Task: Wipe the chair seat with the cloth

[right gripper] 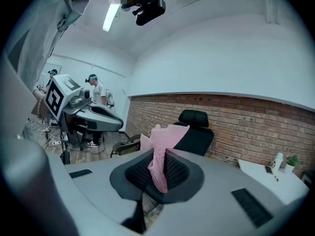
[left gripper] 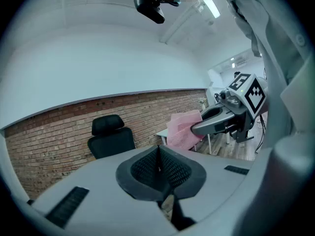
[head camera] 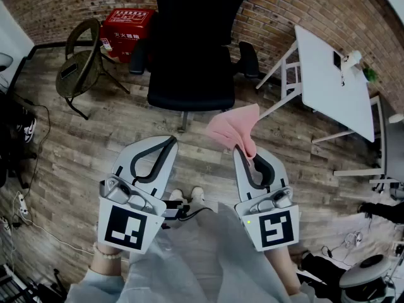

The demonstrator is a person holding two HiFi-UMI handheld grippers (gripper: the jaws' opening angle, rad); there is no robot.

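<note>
Holding the cloth [head camera: 232, 130] in the right gripper [head camera: 245, 149], fingers pinched on it, well apart from the chair seat [head camera: 189, 84] — wiping all left to do; left gripper [head camera: 165, 142] empty, fingers pressed together

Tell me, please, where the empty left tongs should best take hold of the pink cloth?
Probably at the loose flap of the pink cloth fanning beyond the right tongs, coming from the person's left: the left tongs, now shut, sit on that side.
</note>
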